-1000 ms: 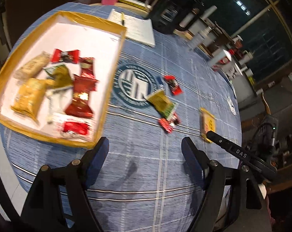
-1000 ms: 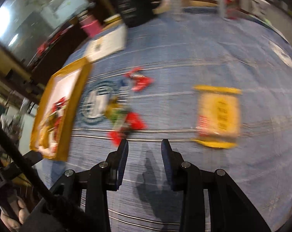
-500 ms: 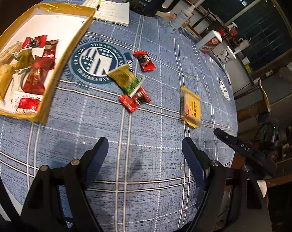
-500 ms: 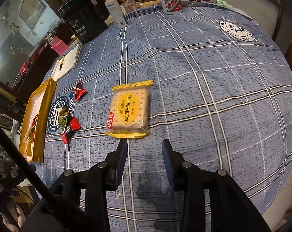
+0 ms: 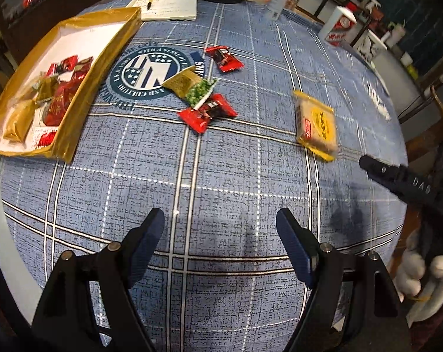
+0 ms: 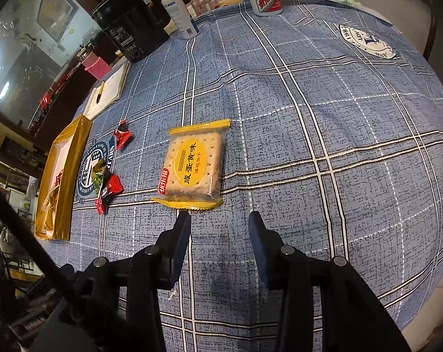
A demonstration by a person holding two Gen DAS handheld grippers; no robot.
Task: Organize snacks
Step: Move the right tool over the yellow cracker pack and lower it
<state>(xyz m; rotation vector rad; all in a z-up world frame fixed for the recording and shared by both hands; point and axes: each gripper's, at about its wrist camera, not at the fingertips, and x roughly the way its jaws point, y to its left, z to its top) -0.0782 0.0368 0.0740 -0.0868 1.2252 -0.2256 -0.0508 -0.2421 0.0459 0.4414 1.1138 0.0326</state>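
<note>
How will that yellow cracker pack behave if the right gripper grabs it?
The cracker pack lies flat, so it probably won't roll. Its glossy wrapper looks slippery, and the square crackers inside may snap under a hard squeeze from the right gripper.

Both wrist views overlook the tablecloth (image 5: 221, 176), sharing perhaps its middle.

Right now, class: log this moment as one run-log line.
left gripper: open, idle | right gripper: open, before yellow cracker packet | gold cardboard tray: partly filled
</note>
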